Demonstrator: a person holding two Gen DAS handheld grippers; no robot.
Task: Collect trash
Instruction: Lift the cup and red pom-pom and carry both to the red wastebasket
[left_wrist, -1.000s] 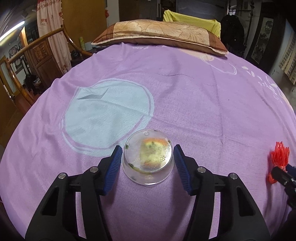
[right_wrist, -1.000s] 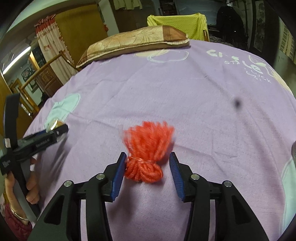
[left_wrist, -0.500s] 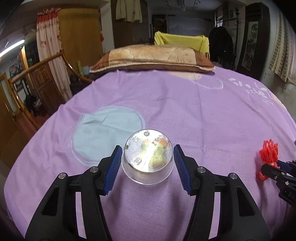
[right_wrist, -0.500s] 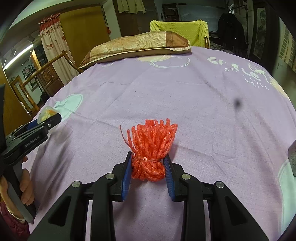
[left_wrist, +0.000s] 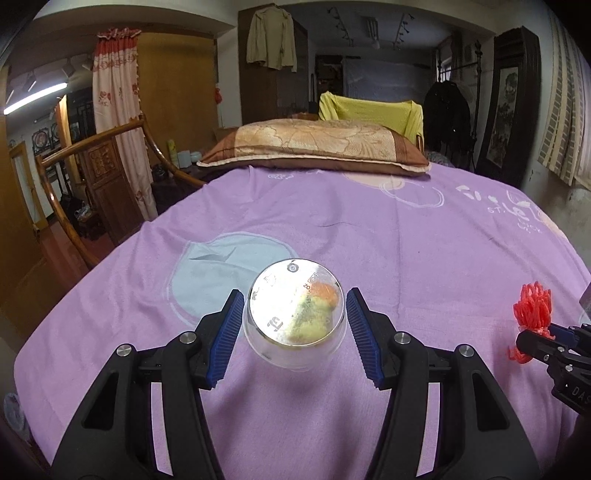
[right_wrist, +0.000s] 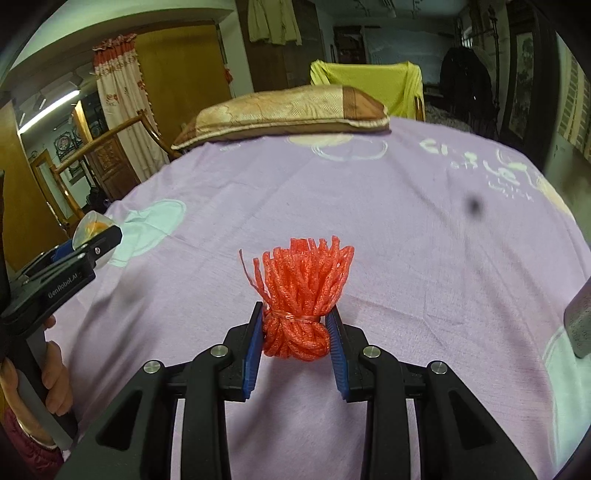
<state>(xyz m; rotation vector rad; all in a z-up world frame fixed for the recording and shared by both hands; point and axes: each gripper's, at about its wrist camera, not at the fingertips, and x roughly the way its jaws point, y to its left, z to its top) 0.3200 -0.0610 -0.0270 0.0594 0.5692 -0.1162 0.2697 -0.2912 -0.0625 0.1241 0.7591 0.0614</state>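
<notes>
A clear plastic cup (left_wrist: 294, 317) with yellow and orange scraps inside sits between my left gripper's (left_wrist: 294, 334) blue pads, bottom towards the camera, lifted above the purple bedsheet (left_wrist: 369, 229). The pads press its sides. My right gripper (right_wrist: 298, 338) is shut on a bundle of red foam netting (right_wrist: 301, 291), tied at its waist, held above the sheet. The netting also shows at the right edge of the left wrist view (left_wrist: 533, 310). The cup and left gripper show at the left of the right wrist view (right_wrist: 90, 230).
A brown and gold pillow (left_wrist: 314, 147) lies at the far end of the bed. A wooden chair (left_wrist: 99, 162) and a curtain (left_wrist: 118, 122) stand to the left. A yellow-draped chair (left_wrist: 369, 110) is behind the pillow. A grey object (right_wrist: 580, 321) is at the right edge.
Both grippers have risen from the sheet with their loads. The right gripper closed on the red netting. The cup tilted so its bottom faces the camera more.
</notes>
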